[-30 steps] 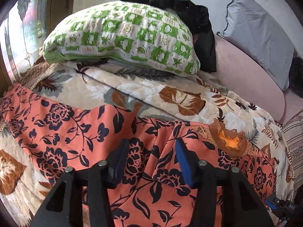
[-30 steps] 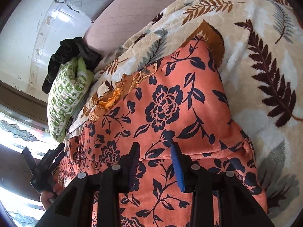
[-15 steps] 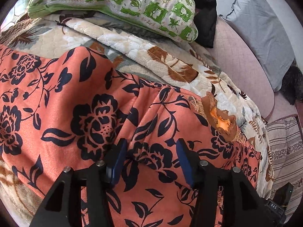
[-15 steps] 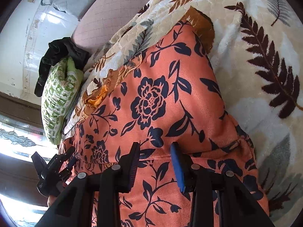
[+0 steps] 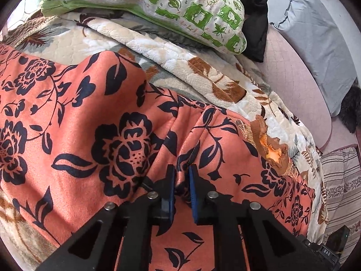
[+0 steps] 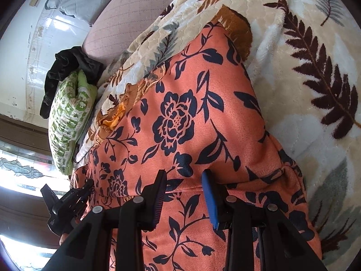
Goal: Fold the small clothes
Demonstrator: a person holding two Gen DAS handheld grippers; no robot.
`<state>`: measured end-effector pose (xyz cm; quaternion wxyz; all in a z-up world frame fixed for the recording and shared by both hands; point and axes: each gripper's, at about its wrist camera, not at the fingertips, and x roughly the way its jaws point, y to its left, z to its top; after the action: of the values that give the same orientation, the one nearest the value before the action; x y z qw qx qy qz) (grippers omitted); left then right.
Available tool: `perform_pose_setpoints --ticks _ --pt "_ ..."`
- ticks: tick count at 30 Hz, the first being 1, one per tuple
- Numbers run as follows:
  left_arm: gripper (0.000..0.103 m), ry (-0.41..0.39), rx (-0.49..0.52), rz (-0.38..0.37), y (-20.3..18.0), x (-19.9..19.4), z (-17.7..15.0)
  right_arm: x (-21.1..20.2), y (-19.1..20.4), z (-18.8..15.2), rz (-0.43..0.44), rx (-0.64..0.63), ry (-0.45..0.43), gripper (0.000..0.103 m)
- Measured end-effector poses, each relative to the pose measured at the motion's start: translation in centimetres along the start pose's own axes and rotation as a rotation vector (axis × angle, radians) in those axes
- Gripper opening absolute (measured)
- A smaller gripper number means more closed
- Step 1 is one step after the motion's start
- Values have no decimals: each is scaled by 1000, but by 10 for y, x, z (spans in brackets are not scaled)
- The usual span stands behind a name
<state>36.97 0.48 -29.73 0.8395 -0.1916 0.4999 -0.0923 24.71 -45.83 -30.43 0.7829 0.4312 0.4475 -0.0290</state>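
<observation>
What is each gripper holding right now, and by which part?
The left gripper pinches a raised fold in the middle of the orange floral garment. The right gripper stands open over it, holding nothing.

Bed [image 5: 300, 85] w/ pink quilted cover, bare at far side. Cream leaf-print blanket [image 5: 171, 52] spread over most of it, bunched in a fold under the green-checked pillow [image 5: 158, 2]. Orange floral garment [image 5: 94, 117] lies flat on blanket, front & centre. Black clothing [image 5: 257, 22] heaped behind pillow. Grey pillow [image 5: 315, 45] on pink cover at far edge. Striped fabric [image 5: 338, 180] at right, next to blanket.
</observation>
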Motion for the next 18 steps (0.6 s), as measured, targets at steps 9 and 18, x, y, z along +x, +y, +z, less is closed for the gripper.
perform_pose_setpoints --ticks 9,18 --pt "9 -93 -21 -1 5 -55 -23 -24 29 -7 73 -131 -134 36" --pt "12 -47 -90 15 60 -87 -46 9 39 -26 -30 -211 -23 37"
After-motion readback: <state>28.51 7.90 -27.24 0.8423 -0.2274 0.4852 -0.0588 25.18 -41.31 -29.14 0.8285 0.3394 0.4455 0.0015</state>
